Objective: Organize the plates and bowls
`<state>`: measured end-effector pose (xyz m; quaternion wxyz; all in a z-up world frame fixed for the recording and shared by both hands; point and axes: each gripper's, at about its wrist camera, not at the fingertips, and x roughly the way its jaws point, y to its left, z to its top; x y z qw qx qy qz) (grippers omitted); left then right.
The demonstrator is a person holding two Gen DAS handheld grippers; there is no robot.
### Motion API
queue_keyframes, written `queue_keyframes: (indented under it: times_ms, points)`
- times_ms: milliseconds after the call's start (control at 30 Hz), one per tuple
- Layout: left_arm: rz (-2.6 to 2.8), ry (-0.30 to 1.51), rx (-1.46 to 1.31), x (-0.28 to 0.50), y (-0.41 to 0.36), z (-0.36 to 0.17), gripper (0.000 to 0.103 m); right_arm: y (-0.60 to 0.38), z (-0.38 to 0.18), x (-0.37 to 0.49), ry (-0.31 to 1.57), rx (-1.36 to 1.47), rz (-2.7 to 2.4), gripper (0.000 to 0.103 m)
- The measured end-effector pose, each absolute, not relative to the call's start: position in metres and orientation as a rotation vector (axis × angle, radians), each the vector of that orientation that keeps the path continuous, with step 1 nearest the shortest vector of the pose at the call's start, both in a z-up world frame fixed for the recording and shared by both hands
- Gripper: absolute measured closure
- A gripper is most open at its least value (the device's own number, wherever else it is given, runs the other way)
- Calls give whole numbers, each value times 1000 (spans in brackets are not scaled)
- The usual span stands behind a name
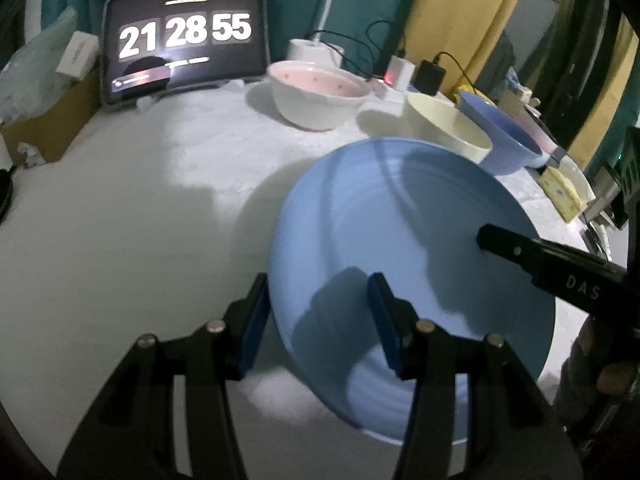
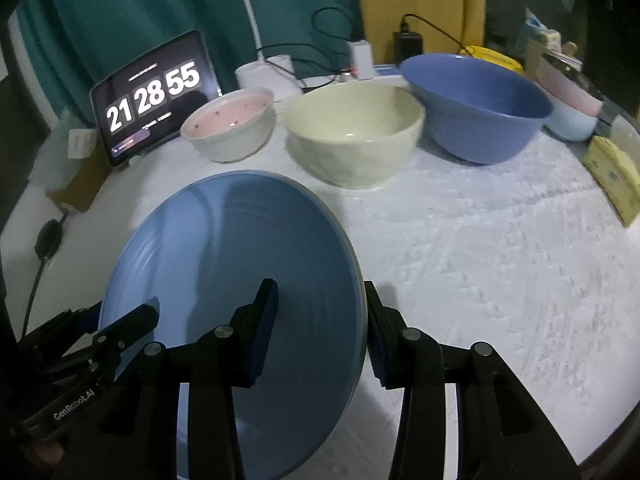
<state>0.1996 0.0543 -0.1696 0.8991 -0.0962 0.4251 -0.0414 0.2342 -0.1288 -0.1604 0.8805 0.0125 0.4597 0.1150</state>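
A blue plate (image 1: 400, 264) is held tilted above the white tablecloth; it also shows in the right wrist view (image 2: 224, 264). My left gripper (image 1: 316, 324) is open and straddles the plate's left rim, one finger on each side. My right gripper (image 2: 320, 332) is open and straddles the plate's right rim in the same way. At the back stand a pink-lined white bowl (image 2: 230, 124), a cream bowl (image 2: 356, 132) and a large blue bowl (image 2: 476, 104).
A tablet (image 1: 184, 40) showing 21 28 55 stands at the back left, by a cardboard box (image 1: 52, 128). Chargers and cables (image 1: 400, 68) lie behind the bowls. A yellow packet (image 2: 616, 176) and a pink-and-white container (image 2: 572, 108) sit at the right edge.
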Motion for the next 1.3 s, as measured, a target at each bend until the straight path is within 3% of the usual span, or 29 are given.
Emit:
queue_keyframes:
  times_ms: [833, 1300]
  points:
    - [-4, 901, -190, 204, 78, -177, 51, -95, -180, 254, 999, -24, 301, 59]
    - [71, 778, -182, 202, 70, -140, 51, -130, -160, 253, 923, 4, 271, 59]
